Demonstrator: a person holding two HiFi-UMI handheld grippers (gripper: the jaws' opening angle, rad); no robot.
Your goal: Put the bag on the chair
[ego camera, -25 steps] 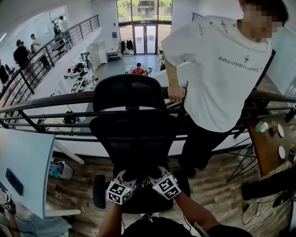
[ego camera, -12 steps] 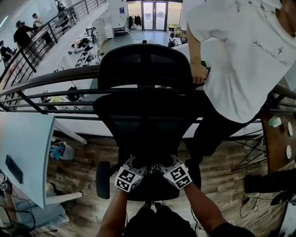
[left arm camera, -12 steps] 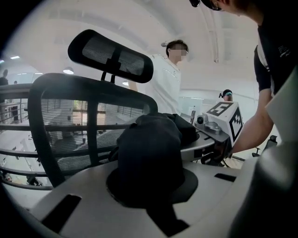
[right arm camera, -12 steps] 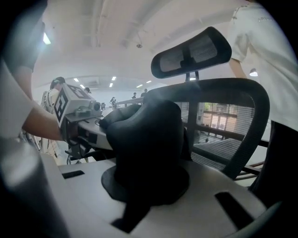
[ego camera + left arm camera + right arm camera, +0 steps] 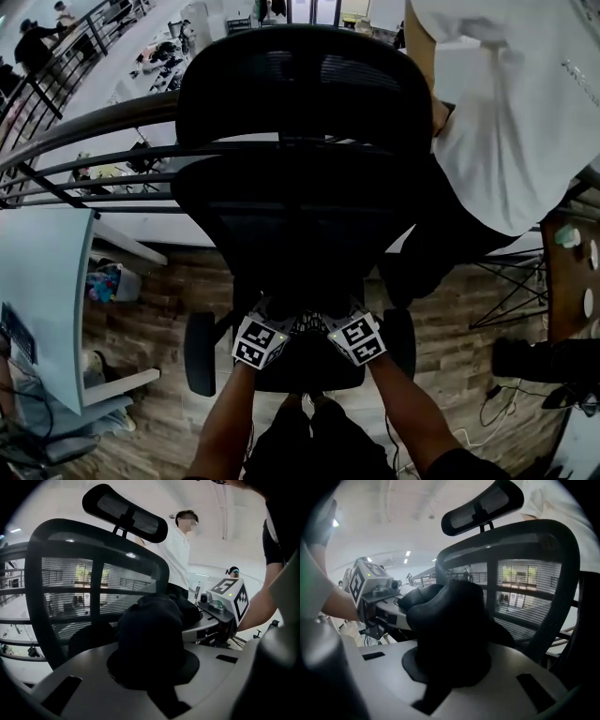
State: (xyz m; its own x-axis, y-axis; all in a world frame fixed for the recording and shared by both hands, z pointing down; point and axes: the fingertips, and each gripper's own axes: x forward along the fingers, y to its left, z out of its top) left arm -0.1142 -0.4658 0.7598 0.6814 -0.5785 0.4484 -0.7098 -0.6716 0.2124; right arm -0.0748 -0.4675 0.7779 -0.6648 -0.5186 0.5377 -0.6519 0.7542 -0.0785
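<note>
A black mesh office chair (image 5: 291,216) stands right in front of me, its backrest (image 5: 93,573) close behind my jaws. Both grippers sit side by side over the seat (image 5: 309,367). My left gripper (image 5: 274,317) is shut on a bunch of black bag fabric (image 5: 150,634). My right gripper (image 5: 339,314) is shut on the same black bag (image 5: 450,620). In the head view the bag is hard to tell from the dark chair. Each gripper view shows the other gripper beside the bag: the right one (image 5: 225,604) and the left one (image 5: 370,590).
A person in a white T-shirt (image 5: 506,112) stands just behind the chair's right side, at a dark railing (image 5: 84,127). A white desk (image 5: 42,300) is at the left. At the right are a brown table (image 5: 572,281) and cables on the wooden floor.
The chair has grown larger in the head view and its headrest has climbed to the top edge. Both grippers stay together over the seat, still closed on the bag.
</note>
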